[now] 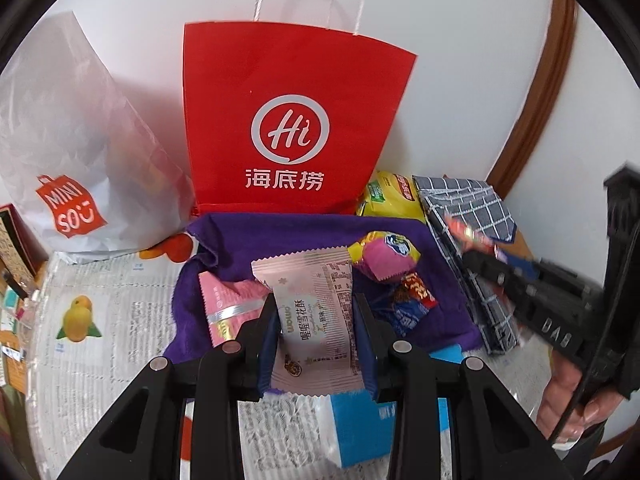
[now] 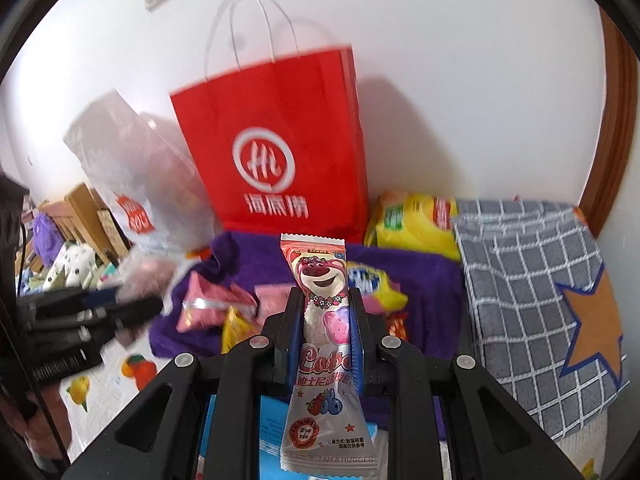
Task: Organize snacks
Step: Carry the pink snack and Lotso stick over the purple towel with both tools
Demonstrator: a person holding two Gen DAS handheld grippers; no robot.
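My left gripper (image 1: 314, 322) is shut on a pale pink snack packet (image 1: 310, 312) held above the purple cloth (image 1: 424, 248). My right gripper (image 2: 326, 320) is shut on a tall pink bear-print candy packet (image 2: 320, 280), also over the purple cloth (image 2: 424, 276). On the cloth lie a pink wrapper (image 1: 228, 300), a pink-and-yellow candy bag (image 1: 384, 252) and a red-and-blue packet (image 1: 412, 304). A red paper bag (image 1: 288, 120) stands upright behind the cloth against the wall. The right gripper (image 1: 476, 256) shows blurred at the right of the left wrist view.
A white plastic shopping bag (image 1: 68, 152) sits left of the red bag. A yellow snack bag (image 1: 390, 200) and a grey checked cloth (image 2: 532, 280) lie to the right. A blue box (image 1: 360, 424) lies under my grippers on the fruit-print table cover (image 1: 100, 300).
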